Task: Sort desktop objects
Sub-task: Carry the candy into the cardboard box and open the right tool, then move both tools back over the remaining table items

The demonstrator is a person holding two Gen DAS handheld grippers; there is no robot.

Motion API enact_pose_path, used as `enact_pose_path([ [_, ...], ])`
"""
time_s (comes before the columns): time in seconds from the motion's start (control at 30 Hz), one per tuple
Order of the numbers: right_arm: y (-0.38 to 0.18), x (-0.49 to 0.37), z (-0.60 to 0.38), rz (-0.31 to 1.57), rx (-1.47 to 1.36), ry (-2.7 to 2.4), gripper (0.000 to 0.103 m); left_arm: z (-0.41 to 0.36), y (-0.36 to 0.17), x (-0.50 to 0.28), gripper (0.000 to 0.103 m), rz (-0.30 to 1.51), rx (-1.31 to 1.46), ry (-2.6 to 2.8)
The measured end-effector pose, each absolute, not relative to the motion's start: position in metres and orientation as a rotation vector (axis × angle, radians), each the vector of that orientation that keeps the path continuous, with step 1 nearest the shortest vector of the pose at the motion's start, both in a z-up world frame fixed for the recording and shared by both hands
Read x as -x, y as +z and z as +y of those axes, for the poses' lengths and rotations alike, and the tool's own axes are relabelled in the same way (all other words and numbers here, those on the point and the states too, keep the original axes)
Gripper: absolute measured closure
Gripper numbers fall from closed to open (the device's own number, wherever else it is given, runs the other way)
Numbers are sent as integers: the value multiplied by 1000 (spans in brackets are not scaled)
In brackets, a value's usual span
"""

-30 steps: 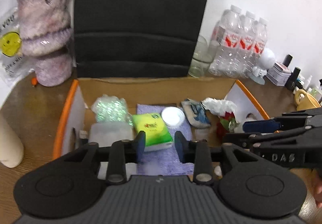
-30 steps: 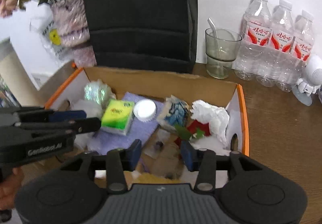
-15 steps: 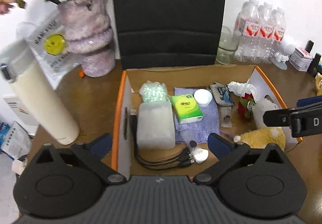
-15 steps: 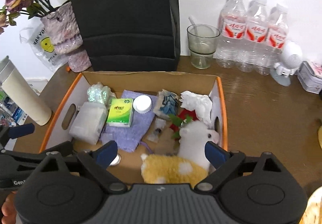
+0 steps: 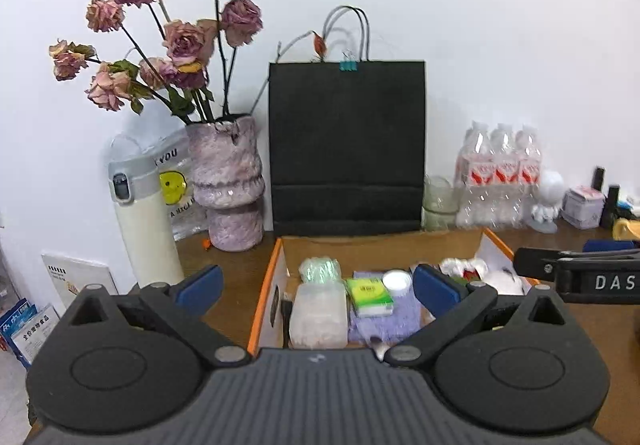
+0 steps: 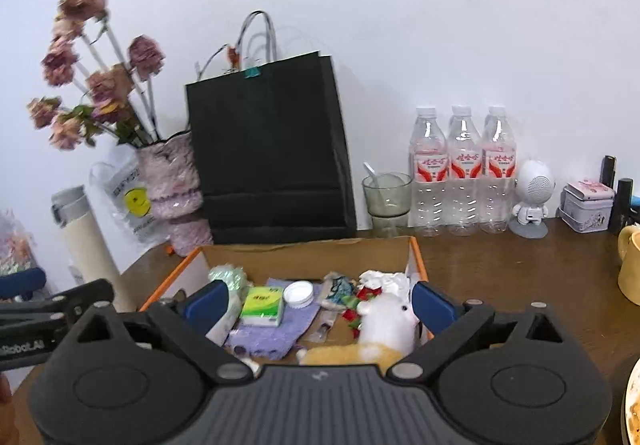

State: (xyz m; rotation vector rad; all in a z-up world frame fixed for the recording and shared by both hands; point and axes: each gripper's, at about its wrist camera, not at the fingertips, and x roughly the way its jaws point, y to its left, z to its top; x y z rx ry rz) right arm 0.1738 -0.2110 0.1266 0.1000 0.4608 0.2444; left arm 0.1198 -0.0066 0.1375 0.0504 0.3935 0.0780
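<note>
White wall backs the bench. Box looks filled; bottles remain out. Left tongs gape empty, right tongs are opening, empty.

We see a brown wooden desk carrying an orange-edged cardboard box, a black paper bag, a fuzzy pink vase, a cream thermos flask, a clear glass cup, three plastic water bottles, a white robot figurine and a small tin.
</note>
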Motion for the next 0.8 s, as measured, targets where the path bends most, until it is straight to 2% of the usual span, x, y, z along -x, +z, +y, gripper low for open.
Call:
enact_pose_path([
  [0.23, 100, -114, -208, 469, -56, 270, 4, -8, 107, -55, 0, 415, -67, 42],
  [0.33, 76, -91, -218, 538, -121, 292, 2, -6, 84, -28, 0, 450, -70, 49],
  [0.53, 39, -36, -229, 602, -137, 272, 2, 7, 48, 9, 0, 547, 57, 82],
  [0.8, 18, 24, -228, 636, -87, 297, 2, 3, 39, 26, 0, 591, 54, 36],
])
